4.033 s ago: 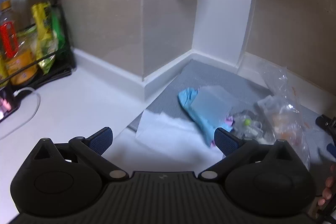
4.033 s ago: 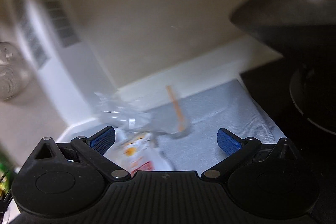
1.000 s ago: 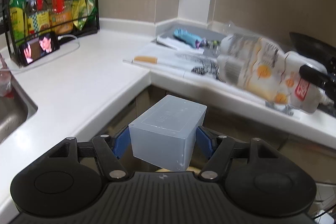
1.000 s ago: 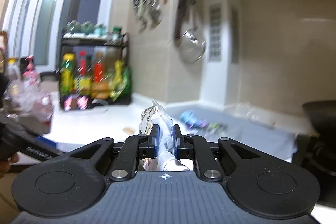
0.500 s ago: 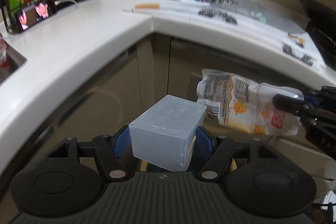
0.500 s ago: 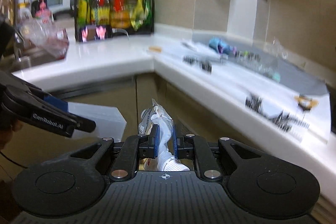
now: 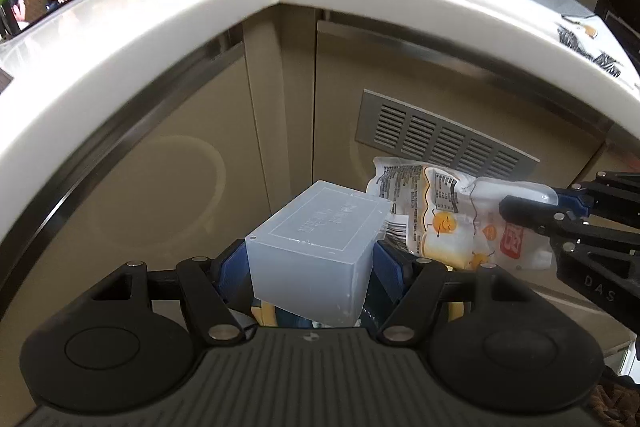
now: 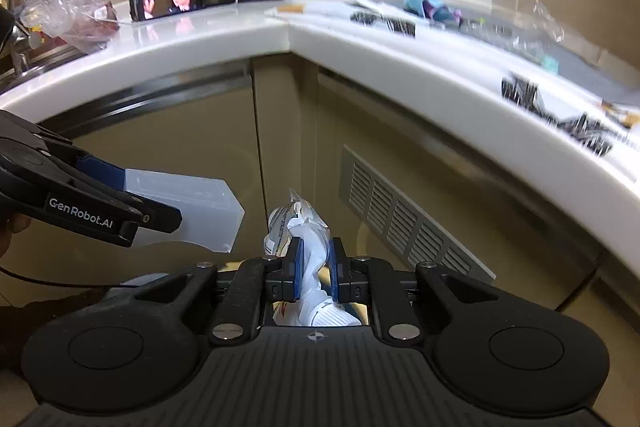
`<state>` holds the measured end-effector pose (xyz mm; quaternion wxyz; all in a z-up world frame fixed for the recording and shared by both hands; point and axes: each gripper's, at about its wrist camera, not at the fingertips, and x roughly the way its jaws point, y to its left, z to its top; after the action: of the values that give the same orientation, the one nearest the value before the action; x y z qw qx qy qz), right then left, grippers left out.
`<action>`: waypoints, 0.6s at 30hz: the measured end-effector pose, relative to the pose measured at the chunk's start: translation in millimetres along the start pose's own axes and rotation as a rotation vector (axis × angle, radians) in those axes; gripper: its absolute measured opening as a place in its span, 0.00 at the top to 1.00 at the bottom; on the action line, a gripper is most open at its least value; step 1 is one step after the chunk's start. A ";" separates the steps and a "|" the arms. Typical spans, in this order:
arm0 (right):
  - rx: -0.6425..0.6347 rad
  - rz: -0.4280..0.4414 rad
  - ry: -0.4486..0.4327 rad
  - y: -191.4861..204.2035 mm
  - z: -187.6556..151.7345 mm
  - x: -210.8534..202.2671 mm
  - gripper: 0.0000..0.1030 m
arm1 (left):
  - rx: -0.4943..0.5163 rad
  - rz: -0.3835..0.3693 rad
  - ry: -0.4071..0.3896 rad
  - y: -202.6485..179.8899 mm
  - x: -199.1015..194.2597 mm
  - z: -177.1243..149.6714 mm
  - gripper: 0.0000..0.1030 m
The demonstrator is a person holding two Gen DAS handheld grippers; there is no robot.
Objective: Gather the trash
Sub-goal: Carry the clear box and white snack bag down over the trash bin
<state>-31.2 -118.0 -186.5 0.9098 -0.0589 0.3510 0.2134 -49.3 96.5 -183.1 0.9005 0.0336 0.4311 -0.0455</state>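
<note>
the left gripper (image 7: 310, 259) has its jaws spread wide and pinching a translucent plastic box (image 7: 316, 247) by its two sides; the box juts forward past the pads, tilted, its embossed top face up. just to the right of those jaws, nearly touching the box's far corner, hangs a crumpled snack wrapper (image 7: 444, 211) — white, with yellow cartoon figures and a barcode — gripped at its right end by the right gripper (image 8: 313, 267). in the right wrist view that gripper's jaws are pressed almost together on the wrapper's twisted plastic, which sticks up and forward between the blue pads. the box shows there to the left of them, at about the same height. both loads hang in front of beige cabinet doors (image 7: 180, 163) and a slatted vent grille (image 8: 404, 223), below the edge of the white corner surface (image 7: 168, 11). ahead and above the jaws, more litter lies on that surface — a blue cloth (image 8: 424, 5), clear plastic, paper strips.
</note>
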 end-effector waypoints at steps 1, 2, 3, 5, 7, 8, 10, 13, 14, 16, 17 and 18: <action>0.002 0.001 0.008 -0.6 -1.4 2.8 0.86 | 0.001 -0.001 0.007 -0.5 3.3 -0.6 0.29; 0.004 0.001 0.016 -0.7 -3.1 5.3 0.86 | 0.003 -0.001 0.014 -0.9 6.4 -0.9 0.29; 0.005 0.001 0.024 -0.7 -4.8 7.9 0.86 | 0.004 -0.002 0.022 -1.5 9.7 -1.1 0.29; 0.007 0.003 0.038 -0.8 -8.4 12.5 0.86 | 0.007 -0.003 0.036 -2.2 16.0 -2.1 0.29; 0.005 0.006 0.054 -0.3 -11.5 17.2 0.86 | 0.005 -0.006 0.054 -3.2 23.4 -2.7 0.29; 0.004 0.007 0.060 -0.1 -13.0 19.7 0.86 | 0.005 -0.006 0.062 -3.6 26.8 -3.1 0.29; 0.002 0.008 0.071 1.2 -16.4 24.0 0.86 | 0.009 -0.002 0.077 -4.6 33.9 -3.9 0.29; 0.013 0.011 0.096 -0.5 -20.3 32.6 0.86 | 0.016 0.000 0.095 -6.6 46.0 -4.6 0.29; 0.020 0.013 0.105 -1.6 -21.7 35.7 0.86 | 0.019 0.002 0.100 -7.0 49.5 -4.7 0.29; 0.034 0.016 0.125 -3.4 -23.8 42.1 0.86 | 0.020 0.007 0.114 -7.5 56.4 -6.4 0.29; 0.039 0.017 0.134 -4.4 -25.1 45.2 0.86 | 0.019 0.006 0.120 -6.5 59.2 -6.9 0.29; 0.041 0.018 0.143 -4.9 -26.2 47.8 0.86 | 0.017 0.007 0.128 -6.4 63.4 -7.8 0.29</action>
<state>-13.5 -112.6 -238.0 0.8816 -0.0520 0.4198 0.2094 -16.5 87.5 -237.5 0.8709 0.0459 0.4874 -0.0439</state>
